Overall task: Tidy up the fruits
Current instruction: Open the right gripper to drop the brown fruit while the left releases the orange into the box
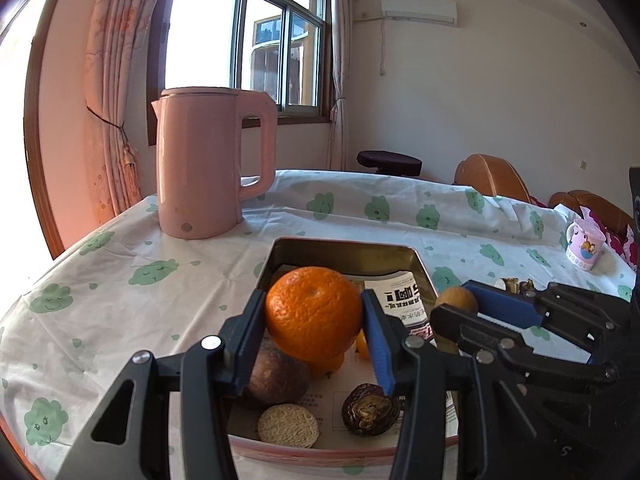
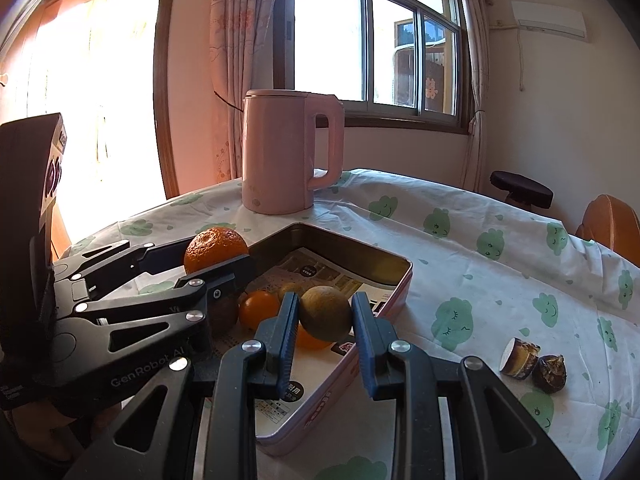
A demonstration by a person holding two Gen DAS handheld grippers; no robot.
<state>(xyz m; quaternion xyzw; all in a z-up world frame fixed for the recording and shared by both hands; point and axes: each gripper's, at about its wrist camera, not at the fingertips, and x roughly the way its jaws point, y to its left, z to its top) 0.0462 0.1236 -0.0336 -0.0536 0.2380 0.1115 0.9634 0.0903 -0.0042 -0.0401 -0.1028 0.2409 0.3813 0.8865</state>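
Observation:
My left gripper [image 1: 314, 320] is shut on a large orange [image 1: 314, 312], held above the open tin box [image 1: 344, 250]. My right gripper [image 2: 325, 312] is shut on a small brownish-green round fruit [image 2: 326, 312], over the same tin box [image 2: 404, 280]. In the box lie a brown round fruit [image 1: 276, 378], a beige rough disc [image 1: 288, 426], a dark wrinkled fruit [image 1: 370, 410] and small oranges [image 2: 258, 308]. The right wrist view shows the left gripper [image 2: 218, 260] with the orange [image 2: 216, 248]; the left wrist view shows the right gripper [image 1: 460, 304] with its fruit [image 1: 456, 300].
A pink kettle [image 1: 208, 160] stands behind the box on the cloud-print tablecloth [image 1: 120, 280]. A cut dark fruit [image 2: 552, 372] and a small cake piece [image 2: 520, 358] lie on the cloth to the right. A pink cup [image 1: 586, 246] sits far right. Chairs [image 1: 492, 176] stand beyond the table.

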